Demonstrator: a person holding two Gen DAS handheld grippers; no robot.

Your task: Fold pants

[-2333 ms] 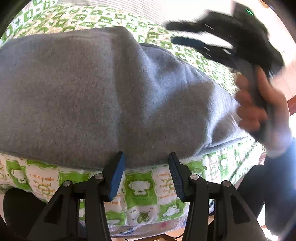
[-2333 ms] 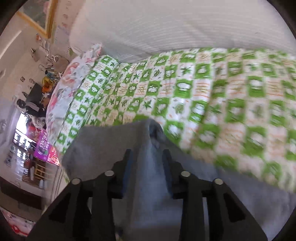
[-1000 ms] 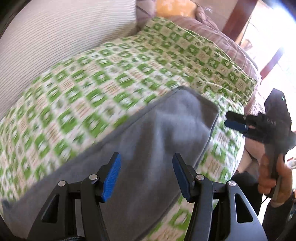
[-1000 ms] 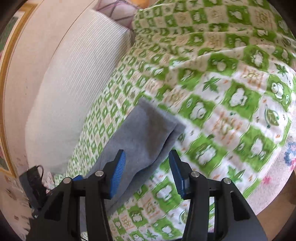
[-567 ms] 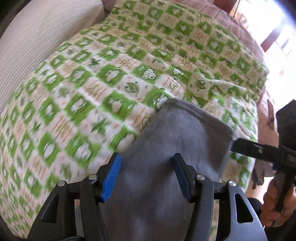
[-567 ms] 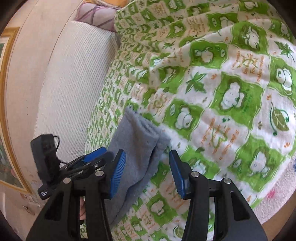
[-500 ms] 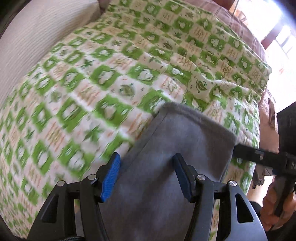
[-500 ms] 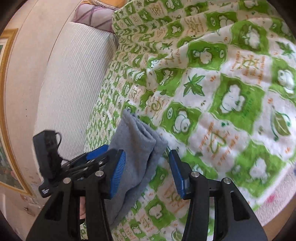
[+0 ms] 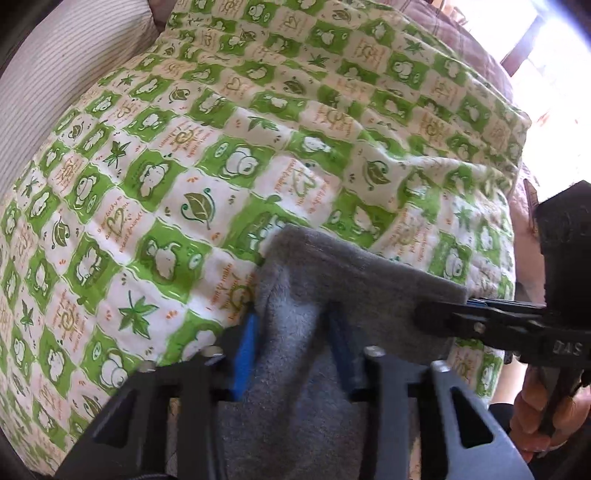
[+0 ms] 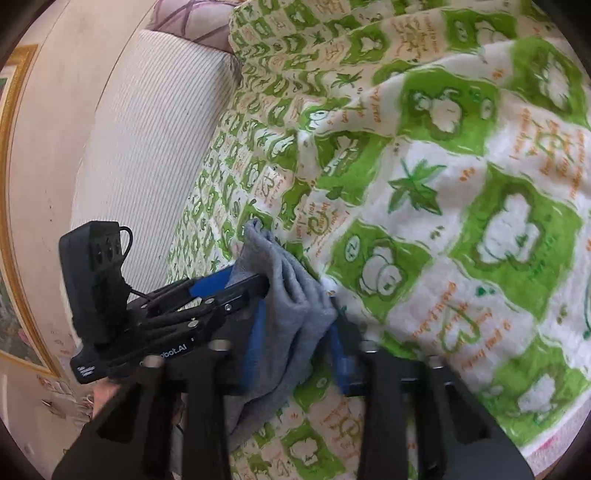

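Observation:
The grey fleece pants lie on the green-and-white quilt, and their far end shows in both views. My left gripper is shut on the left corner of that end, with cloth bunched between its blue pads. My right gripper is shut on the other corner of the pants. Each gripper shows in the other's view: the right one comes in from the right, the left one from the left. The rest of the pants is hidden below the fingers.
The quilt covers the bed and drops off at its right edge. A white ribbed cushion lies along the wall side. A purple pillow sits at the head. A framed picture hangs on the wall.
Both grippers have moved along the pants to the far end and closed on its two corners. Earlier their jaws stood open above the cloth.

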